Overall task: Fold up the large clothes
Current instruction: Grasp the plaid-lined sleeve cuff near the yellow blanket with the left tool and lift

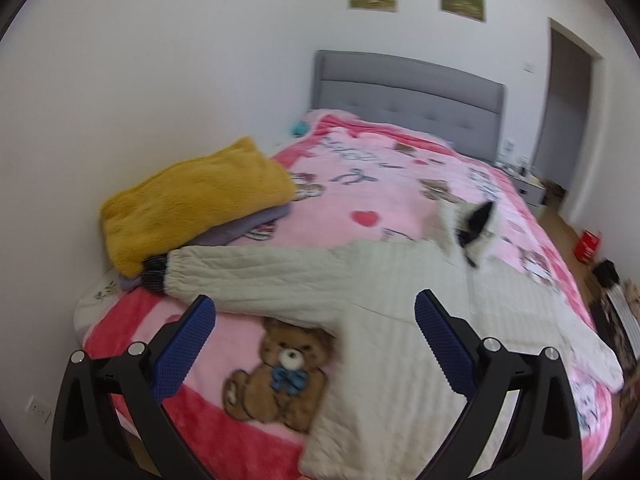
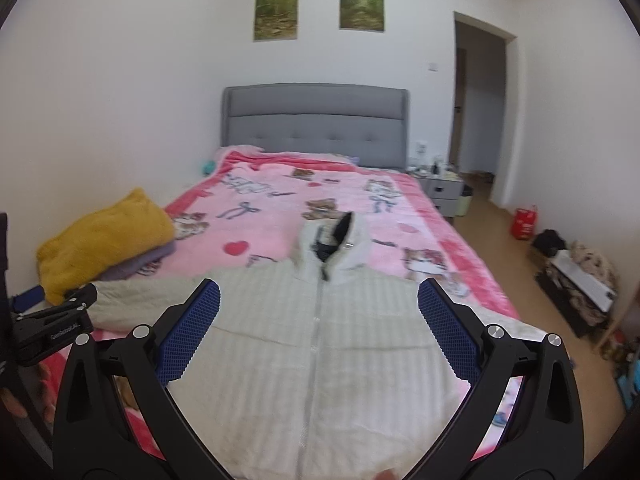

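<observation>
A large cream quilted jacket (image 2: 320, 344) lies flat, front up and zipped, on the pink bed blanket (image 2: 280, 208). Its collar (image 2: 332, 248) points to the headboard. In the left wrist view the jacket (image 1: 400, 340) has its left sleeve (image 1: 256, 276) stretched out to the left, with a dark cuff (image 1: 156, 274). My left gripper (image 1: 316, 312) is open and empty above the sleeve and armpit area. My right gripper (image 2: 320, 300) is open and empty above the jacket's chest. The left gripper's body shows at the left edge of the right wrist view (image 2: 48, 328).
A folded yellow fleece on a grey garment (image 1: 192, 200) lies at the bed's left edge by the wall. A grey headboard (image 2: 316, 120) stands at the far end. A nightstand (image 2: 444, 188), red bag (image 2: 524, 222) and clutter (image 2: 580, 280) stand on the floor to the right.
</observation>
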Action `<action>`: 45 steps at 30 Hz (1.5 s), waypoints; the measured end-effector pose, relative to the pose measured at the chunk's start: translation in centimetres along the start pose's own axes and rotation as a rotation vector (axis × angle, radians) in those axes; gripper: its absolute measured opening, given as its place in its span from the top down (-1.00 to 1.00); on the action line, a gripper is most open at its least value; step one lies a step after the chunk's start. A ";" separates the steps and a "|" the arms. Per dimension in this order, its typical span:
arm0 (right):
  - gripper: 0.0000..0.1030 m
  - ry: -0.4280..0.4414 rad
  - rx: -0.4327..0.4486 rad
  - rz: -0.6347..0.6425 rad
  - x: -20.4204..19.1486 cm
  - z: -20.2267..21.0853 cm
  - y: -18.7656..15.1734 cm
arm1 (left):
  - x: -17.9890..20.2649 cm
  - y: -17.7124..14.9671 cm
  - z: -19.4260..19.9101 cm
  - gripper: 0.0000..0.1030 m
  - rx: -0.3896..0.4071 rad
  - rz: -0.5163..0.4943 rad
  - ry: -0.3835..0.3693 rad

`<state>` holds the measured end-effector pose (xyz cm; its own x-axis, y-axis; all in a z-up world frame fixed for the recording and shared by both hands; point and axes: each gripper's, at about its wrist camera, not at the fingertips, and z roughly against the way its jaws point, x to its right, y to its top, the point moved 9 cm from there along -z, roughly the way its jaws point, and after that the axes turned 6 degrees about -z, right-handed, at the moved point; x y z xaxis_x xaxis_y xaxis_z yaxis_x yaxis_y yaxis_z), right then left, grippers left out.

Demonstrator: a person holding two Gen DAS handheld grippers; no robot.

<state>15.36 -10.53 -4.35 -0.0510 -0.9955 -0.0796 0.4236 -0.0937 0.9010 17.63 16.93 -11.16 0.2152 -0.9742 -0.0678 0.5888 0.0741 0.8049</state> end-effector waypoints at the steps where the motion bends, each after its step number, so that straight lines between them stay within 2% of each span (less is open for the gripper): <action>1: -0.85 0.027 -0.025 -0.009 -1.2 -1.4 0.4 | -0.7 0.3 -0.9 -0.90 -0.012 0.000 0.013; 8: -0.85 0.132 -0.198 -0.059 -8.8 -8.2 2.0 | -8.9 1.9 -7.1 -0.90 -0.120 0.112 0.056; 9: -0.85 0.119 -0.201 -0.038 -10.1 -9.2 2.3 | -10.5 1.6 -8.5 -0.90 -0.151 0.127 0.071; 11: -0.85 0.065 -0.143 -0.013 -12.0 -10.4 2.9 | -13.0 1.4 -10.4 -0.90 -0.172 0.145 0.052; 12: -0.85 -0.007 -0.107 -0.015 -12.6 -11.1 3.2 | -14.6 1.5 -11.3 -0.90 -0.148 0.151 0.060; 13: -0.85 -0.010 -0.117 -0.017 -13.6 -11.9 3.2 | -16.3 1.5 -11.9 -0.90 -0.122 0.150 0.105; 14: -0.85 0.024 -0.143 -0.014 -14.7 -13.1 2.9 | -17.6 1.4 -12.6 -0.89 -0.114 0.145 0.139; 16: -0.85 0.063 -0.168 -0.008 -17.0 -15.4 1.9 | -20.3 0.8 -14.8 -0.89 -0.116 0.128 0.155; 18: -0.85 0.070 -0.188 0.021 -19.1 -17.4 0.7 | -22.9 0.2 -16.0 -0.90 -0.037 0.173 0.196; 19: -0.85 0.101 -0.201 0.037 -20.5 -18.5 0.0 | -23.8 -0.3 -16.7 -0.90 0.006 0.207 0.167; 21: -0.85 0.149 -0.209 0.040 -22.5 -19.6 -0.9 | -24.5 -1.7 -19.4 -0.90 0.006 0.265 0.063; 22: -0.85 0.146 -0.199 0.055 -23.3 -20.2 -1.3 | -24.5 -2.7 -21.5 -0.90 -0.038 0.302 -0.003; 24: -0.85 0.154 -0.177 0.108 -25.1 -20.9 -1.8 | -24.5 -4.6 -24.7 -0.90 -0.117 0.361 -0.071; 27: -0.85 0.170 -0.162 0.182 -27.3 -21.4 -2.4 | -25.0 -7.1 -27.5 -0.90 -0.162 0.488 -0.097; 30: -0.85 0.155 -0.193 0.262 -28.4 -22.7 -3.7 | -25.3 -9.5 -29.5 -0.90 -0.215 0.626 -0.120; 36: -0.85 0.133 -0.233 0.237 -28.1 -24.1 -4.7 | -26.2 -11.7 -32.4 -0.90 -0.226 0.851 -0.170; 38: -0.85 0.136 -0.248 0.232 -27.8 -24.6 -5.1 | -26.4 -11.8 -33.3 -0.89 -0.214 0.910 -0.188; 42: -0.85 0.129 -0.258 0.239 -27.5 -25.3 -5.3 | -26.4 -11.5 -34.6 -0.89 -0.188 0.955 -0.193; 43: -0.85 0.130 -0.260 0.240 -27.5 -25.3 -5.4 | -26.3 -11.5 -34.8 -0.83 -0.187 0.960 -0.190; 45: -0.85 0.129 -0.264 0.237 -27.2 -25.3 -5.3 | -26.2 -11.3 -35.2 -0.58 -0.161 0.989 -0.186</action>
<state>37.41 16.74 -17.77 0.1838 -0.9817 0.0493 0.6291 0.1560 0.7615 32.75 49.11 -39.19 0.5456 -0.4776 0.6887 0.3136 0.8784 0.3607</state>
